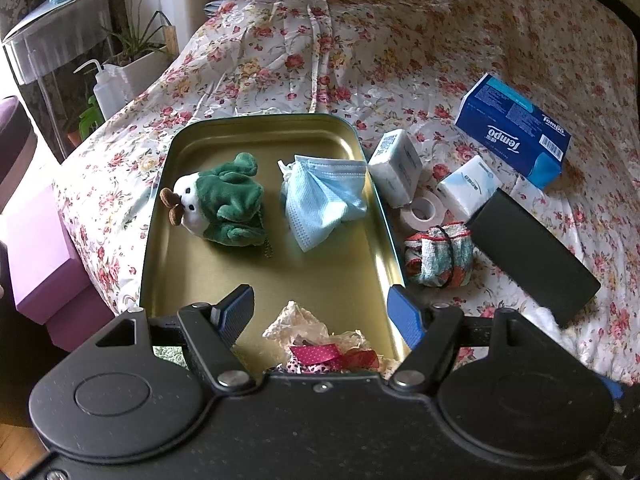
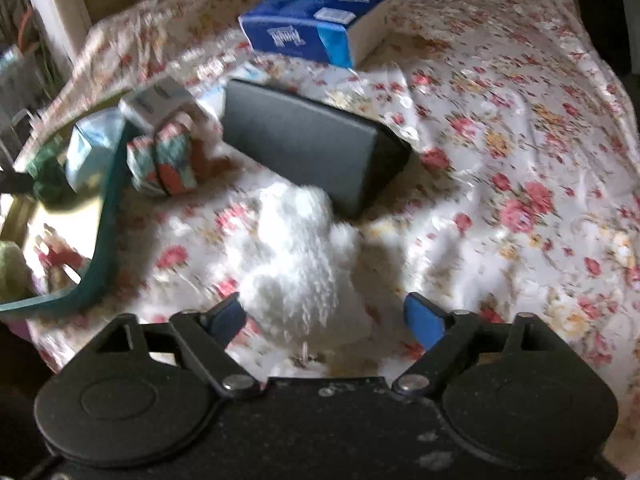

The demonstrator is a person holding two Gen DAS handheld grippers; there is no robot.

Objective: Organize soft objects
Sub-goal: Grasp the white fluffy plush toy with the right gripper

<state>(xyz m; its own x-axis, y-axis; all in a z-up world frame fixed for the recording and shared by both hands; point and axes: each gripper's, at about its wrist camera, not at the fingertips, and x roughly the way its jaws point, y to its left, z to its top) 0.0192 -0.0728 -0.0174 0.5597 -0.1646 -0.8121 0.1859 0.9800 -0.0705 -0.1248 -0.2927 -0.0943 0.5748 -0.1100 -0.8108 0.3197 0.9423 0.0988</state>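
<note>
A gold tin tray (image 1: 256,120) lies on the flowered bedspread. It holds a green plush toy (image 1: 224,200), a blue face mask (image 1: 320,200) and a lace bundle with red ribbon (image 1: 320,344). My left gripper (image 1: 320,310) hovers open over the tray's near end, the bundle below its fingers and untouched. A white fluffy plush (image 2: 296,256) lies on the bedspread to the right of the tray (image 2: 108,220). My right gripper (image 2: 326,316) stands wide open around its near end, the pads apart from the fur. A rolled patterned cloth (image 1: 438,258) rests beside the tray's right wall.
A black case (image 2: 308,140) lies just behind the white plush. A blue tissue box (image 1: 516,128), two tissue packs (image 1: 396,168) and a tape roll (image 1: 428,210) sit right of the tray. A purple box (image 1: 40,264) and a squeeze bottle (image 1: 106,92) stand off the bed's left edge.
</note>
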